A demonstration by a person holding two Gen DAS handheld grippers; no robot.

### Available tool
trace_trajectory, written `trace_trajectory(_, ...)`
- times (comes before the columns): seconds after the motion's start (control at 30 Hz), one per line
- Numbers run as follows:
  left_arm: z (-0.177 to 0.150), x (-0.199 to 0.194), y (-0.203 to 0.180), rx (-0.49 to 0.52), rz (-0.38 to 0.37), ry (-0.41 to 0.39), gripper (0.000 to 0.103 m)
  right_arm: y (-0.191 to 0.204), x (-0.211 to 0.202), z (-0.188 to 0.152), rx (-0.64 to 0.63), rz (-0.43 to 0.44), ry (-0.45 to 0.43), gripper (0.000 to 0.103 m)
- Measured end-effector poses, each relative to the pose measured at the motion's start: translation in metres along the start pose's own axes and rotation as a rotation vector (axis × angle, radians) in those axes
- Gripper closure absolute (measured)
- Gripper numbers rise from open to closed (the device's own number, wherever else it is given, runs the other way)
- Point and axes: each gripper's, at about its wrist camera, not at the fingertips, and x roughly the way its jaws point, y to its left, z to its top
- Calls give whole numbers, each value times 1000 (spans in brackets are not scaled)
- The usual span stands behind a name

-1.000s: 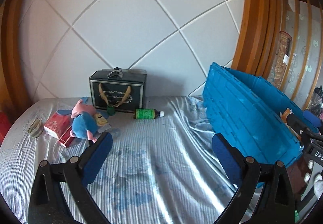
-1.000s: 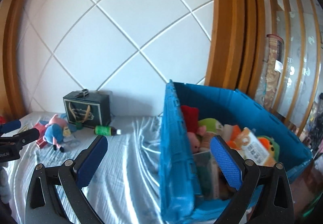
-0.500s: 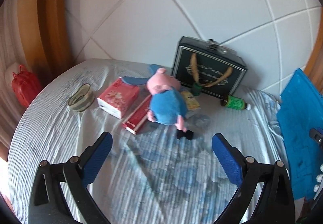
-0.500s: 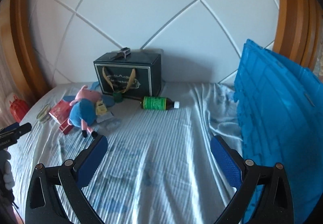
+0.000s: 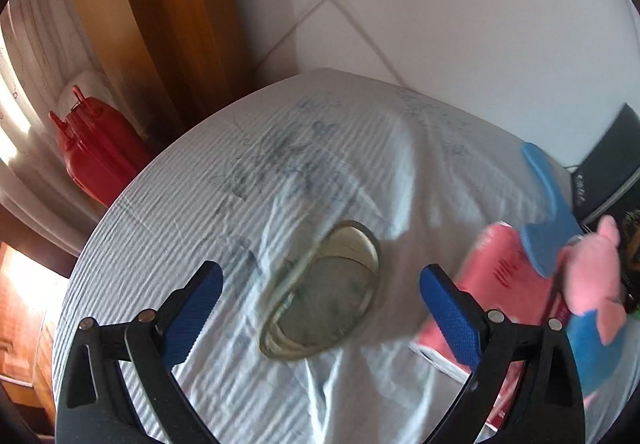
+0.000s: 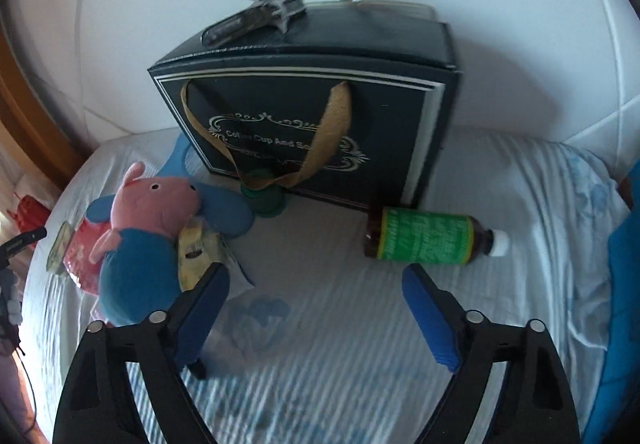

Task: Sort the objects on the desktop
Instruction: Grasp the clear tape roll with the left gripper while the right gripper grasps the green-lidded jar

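Ribbed cotton-like bedsheet (image 6: 340, 384) covers the bed; the plush pig (image 6: 148, 240) is soft fleece, the bottle (image 6: 432, 242) glossy plastic (paper label), the gift bag (image 6: 320, 116) matt card, the blurred tape roll (image 5: 324, 304) perhaps shiny.

A bottle (image 6: 434, 241) lies before the gift bag (image 6: 316, 124), plush pig (image 6: 144, 236) at left.

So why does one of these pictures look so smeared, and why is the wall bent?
Left wrist view: motion blur smears the tape roll and the pink plush; sunlight glares at the left edge. Right wrist view: sharper, the dark box lettering mostly readable. Both: the fisheye lens bows straight wall seams.
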Motion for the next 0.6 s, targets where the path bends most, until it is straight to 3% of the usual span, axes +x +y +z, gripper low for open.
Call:
trace_trajectory(0.17,8,43,10,-1,38,50,3,43,64,25,-34,41,18,19)
trace_trajectory(0.37,0,62,3,-16,-64,96,3,63,132,38,3,-59,28,15)
trace_trajectory(0.43,-5,64,-2,-9,-108,122,9,63,150,37,31,-60,38,15)
trace_trajectory(0.5,-13,67,-8,27,-115,150,27,66,162,36,40,-57,48,14)
trace_trajectory(0.53,-19,67,-10,41,-122,151,28,65,162,35,59,-48,40,16)
trace_trajectory(0.6,-27,65,-13,68,-111,138,51,66,160,33,57,-25,32,37)
